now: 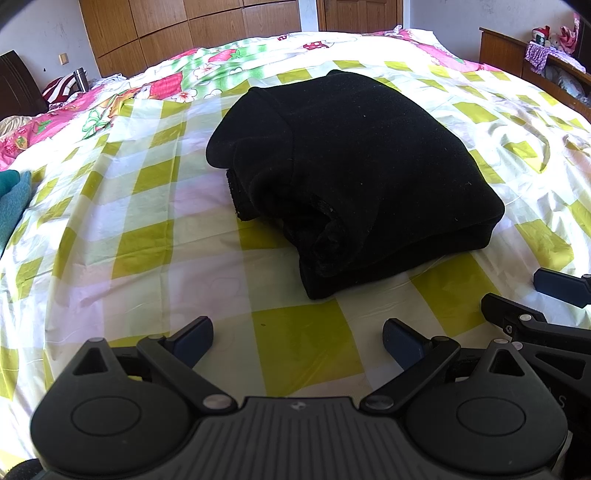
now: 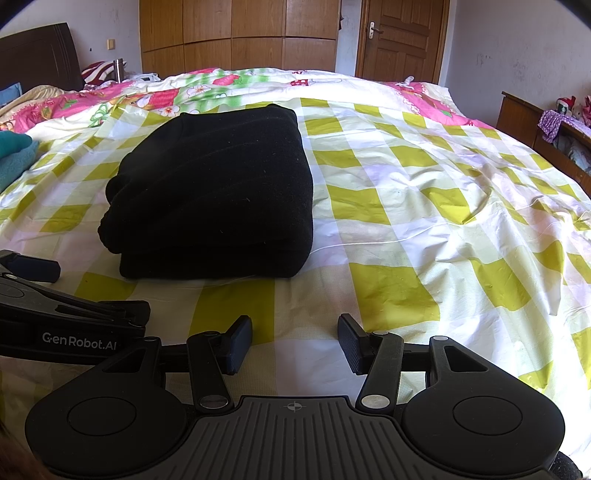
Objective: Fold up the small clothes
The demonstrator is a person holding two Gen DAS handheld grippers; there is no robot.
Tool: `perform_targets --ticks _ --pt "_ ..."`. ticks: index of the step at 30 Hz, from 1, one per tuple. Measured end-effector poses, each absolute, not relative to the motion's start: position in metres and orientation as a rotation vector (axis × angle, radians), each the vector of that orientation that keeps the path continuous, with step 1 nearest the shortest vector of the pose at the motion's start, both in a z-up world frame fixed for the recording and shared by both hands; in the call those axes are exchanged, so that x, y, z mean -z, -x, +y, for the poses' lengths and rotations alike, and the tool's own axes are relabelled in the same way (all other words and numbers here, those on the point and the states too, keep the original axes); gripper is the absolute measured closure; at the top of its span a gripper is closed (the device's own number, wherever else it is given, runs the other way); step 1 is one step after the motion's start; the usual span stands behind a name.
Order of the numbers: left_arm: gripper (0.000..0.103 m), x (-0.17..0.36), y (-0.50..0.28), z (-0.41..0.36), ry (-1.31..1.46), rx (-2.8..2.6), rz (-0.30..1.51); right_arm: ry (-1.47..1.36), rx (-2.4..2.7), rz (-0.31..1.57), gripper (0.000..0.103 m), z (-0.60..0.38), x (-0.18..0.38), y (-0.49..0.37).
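Note:
A black fleece garment lies folded into a thick bundle on the yellow-and-white checked sheet. In the right wrist view the same black garment sits left of centre. My left gripper hovers short of the bundle's near edge, open, nothing between its fingers. My right gripper is also open and empty, near the sheet below the bundle's right corner. Each gripper shows in the other's view: the right gripper at the right edge, the left gripper at the left edge.
A teal fleece item lies at the bed's left edge. A pink floral quilt covers the far part of the bed. Wooden wardrobes and a door stand behind. A wooden shelf with small items is at right.

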State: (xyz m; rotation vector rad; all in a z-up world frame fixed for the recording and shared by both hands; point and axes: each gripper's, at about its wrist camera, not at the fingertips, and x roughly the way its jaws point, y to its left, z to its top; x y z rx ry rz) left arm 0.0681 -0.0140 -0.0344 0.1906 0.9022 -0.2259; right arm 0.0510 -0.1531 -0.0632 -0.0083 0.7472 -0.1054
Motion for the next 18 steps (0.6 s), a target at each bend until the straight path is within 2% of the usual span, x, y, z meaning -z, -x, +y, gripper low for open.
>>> perform_targets --ticks 18 --pt "0.000 0.0341 -0.0683 -0.0130 -0.189 0.220 0.902 0.013 0.099 0.748 0.052 -0.1506 0.0635 -0.0493"
